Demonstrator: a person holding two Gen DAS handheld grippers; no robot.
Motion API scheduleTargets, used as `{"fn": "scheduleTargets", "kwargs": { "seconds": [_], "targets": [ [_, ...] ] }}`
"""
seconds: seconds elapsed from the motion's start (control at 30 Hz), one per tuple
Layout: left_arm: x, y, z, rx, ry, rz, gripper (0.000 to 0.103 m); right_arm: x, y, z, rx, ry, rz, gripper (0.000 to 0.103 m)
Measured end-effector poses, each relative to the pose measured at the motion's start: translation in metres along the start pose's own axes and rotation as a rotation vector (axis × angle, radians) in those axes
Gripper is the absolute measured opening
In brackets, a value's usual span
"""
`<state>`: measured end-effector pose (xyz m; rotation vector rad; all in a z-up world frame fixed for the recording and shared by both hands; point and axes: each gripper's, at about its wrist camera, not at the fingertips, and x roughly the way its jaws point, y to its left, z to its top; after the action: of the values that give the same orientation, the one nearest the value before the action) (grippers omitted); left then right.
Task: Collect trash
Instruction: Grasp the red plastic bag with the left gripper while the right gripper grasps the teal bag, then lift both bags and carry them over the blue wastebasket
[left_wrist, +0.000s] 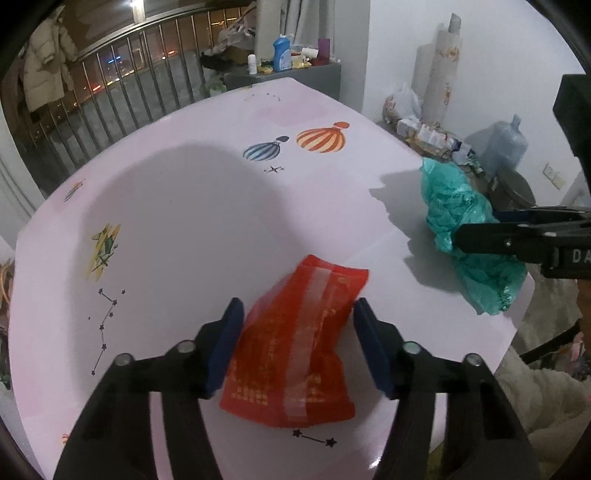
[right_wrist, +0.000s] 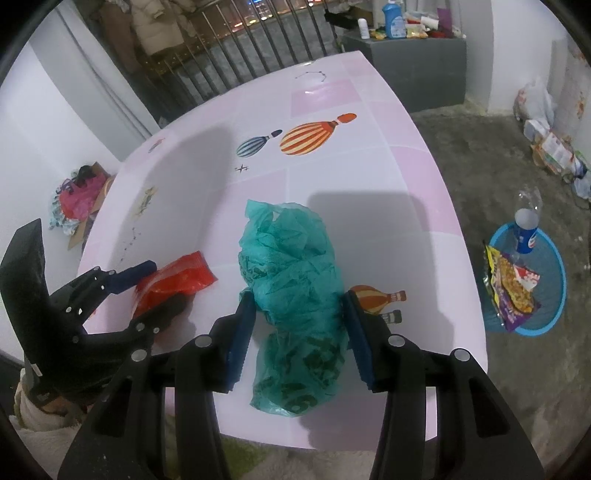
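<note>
On the pink counter (left_wrist: 192, 206), left gripper (left_wrist: 299, 347) fingers straddle a red wrapper (left_wrist: 295, 343); beside it, right gripper (right_wrist: 297, 339) fingers flank a green bag (right_wrist: 295, 295), grip unclear.

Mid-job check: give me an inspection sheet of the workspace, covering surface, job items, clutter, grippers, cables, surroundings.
Surface: pink table with balloon prints.
Job's things: red wrapper and crumpled green bag on the table; blue bin on the floor already holds a bottle and snack bag.
Clutter: nothing seen.
Grippers: left gripper straddles the wrapper; right gripper straddles the green bag, grip unclear.
Cables: nothing seen.
Surroundings: railing, grey cabinet with bottles.
</note>
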<state>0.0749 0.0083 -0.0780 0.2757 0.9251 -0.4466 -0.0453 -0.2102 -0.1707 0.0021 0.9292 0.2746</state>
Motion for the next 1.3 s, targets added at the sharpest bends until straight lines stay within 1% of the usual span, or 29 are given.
{"fn": "scheduleTargets", "kwargs": {
  "seconds": [0.13, 0.17, 0.2, 0.27, 0.37, 0.7, 0.87, 1.3],
  "targets": [
    [0.0, -0.003, -0.001, -0.003, 0.009, 0.013, 0.048, 0.0, 0.001, 0.0, 0.005, -0.003, -0.001, 0.045],
    [-0.003, -0.003, -0.004, -0.001, 0.009, 0.019, 0.043, 0.0, 0.001, 0.0, 0.004, -0.004, -0.001, 0.045],
    [-0.003, -0.004, -0.004, 0.001, 0.008, 0.022, 0.041, 0.0, 0.001, 0.0, 0.003, -0.004, -0.001, 0.045],
    [-0.004, -0.004, -0.004, 0.001, 0.007, 0.026, 0.034, 0.0, 0.001, 0.0, 0.002, -0.005, -0.002, 0.045],
    [-0.005, -0.004, -0.005, -0.001, 0.003, 0.036, 0.03, 0.001, 0.001, 0.0, 0.002, -0.006, -0.002, 0.044],
    [-0.01, -0.007, -0.004, 0.017, -0.026, 0.071, 0.025, 0.0, 0.001, 0.002, 0.006, -0.013, 0.003, 0.043],
    [-0.016, -0.008, -0.002, 0.023, -0.045, 0.092, 0.023, -0.002, 0.001, 0.003, 0.016, -0.029, 0.01, 0.043],
    [-0.034, -0.013, 0.009, 0.041, -0.107, 0.113, 0.021, -0.018, -0.003, 0.006, 0.036, -0.094, 0.041, 0.042]
  ]
}}
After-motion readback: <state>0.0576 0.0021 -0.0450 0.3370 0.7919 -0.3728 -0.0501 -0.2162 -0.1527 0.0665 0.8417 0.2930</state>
